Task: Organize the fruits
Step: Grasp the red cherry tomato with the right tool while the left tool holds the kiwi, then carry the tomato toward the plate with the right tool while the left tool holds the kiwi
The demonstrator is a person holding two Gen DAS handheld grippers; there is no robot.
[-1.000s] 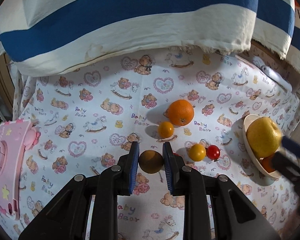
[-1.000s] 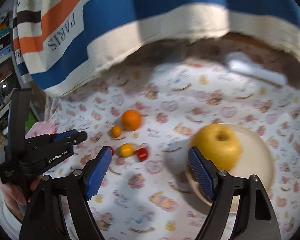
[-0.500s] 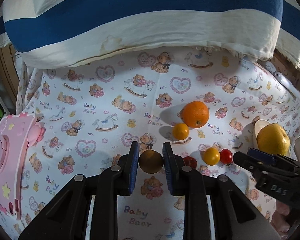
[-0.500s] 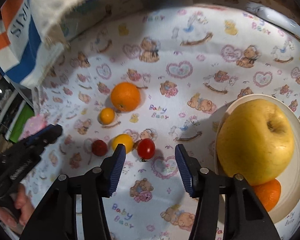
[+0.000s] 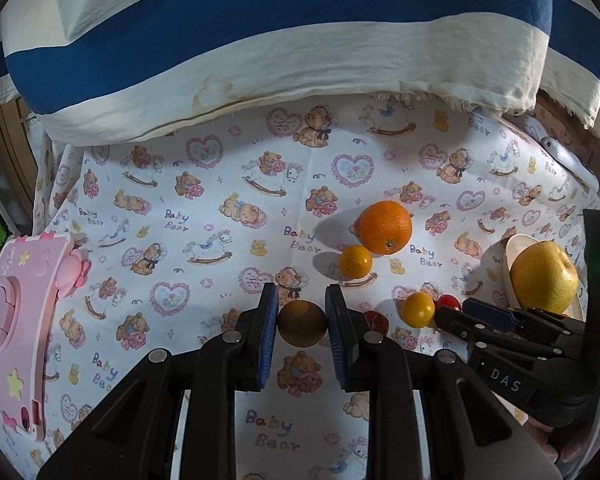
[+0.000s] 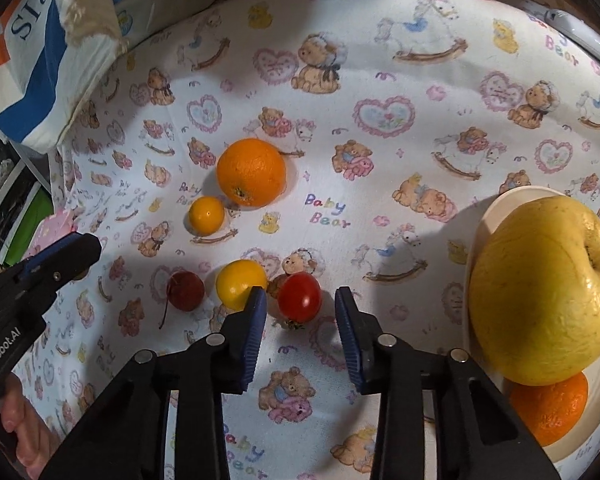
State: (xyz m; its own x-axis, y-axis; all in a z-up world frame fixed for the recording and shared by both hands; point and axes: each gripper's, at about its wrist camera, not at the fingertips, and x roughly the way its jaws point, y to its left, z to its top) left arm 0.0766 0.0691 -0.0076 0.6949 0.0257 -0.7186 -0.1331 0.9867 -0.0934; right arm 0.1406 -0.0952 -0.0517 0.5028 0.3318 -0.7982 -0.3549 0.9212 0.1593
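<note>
The cherry tomato point(image 6: 299, 297) lay on the bear-print cloth point(image 6: 380, 128), between the closing fingers of the right gripper point(image 6: 300, 300), not yet pinched; light, thin-skinned, easily crushed, it probably wanted a gentle hold across its middle. The left gripper point(image 5: 302, 312) gripped a brownish round fruit point(image 5: 302, 323)

The table is covered by a matt woven cotton-like cloth point(image 6: 380, 60) printed with bears and hearts. The red cherry tomato point(image 6: 299, 297) has a smooth, glossy skin; the large orange point(image 6: 251, 171) is matt and finely pitted. The yellow apple point(image 6: 540, 296) looks waxy with a dull sheen, on a smooth cream plate point(image 6: 476, 224). The right gripper point(image 6: 300, 320) is matt black plastic with ribbed blue pads point(image 6: 252, 336) and shiny metal rivets
</note>
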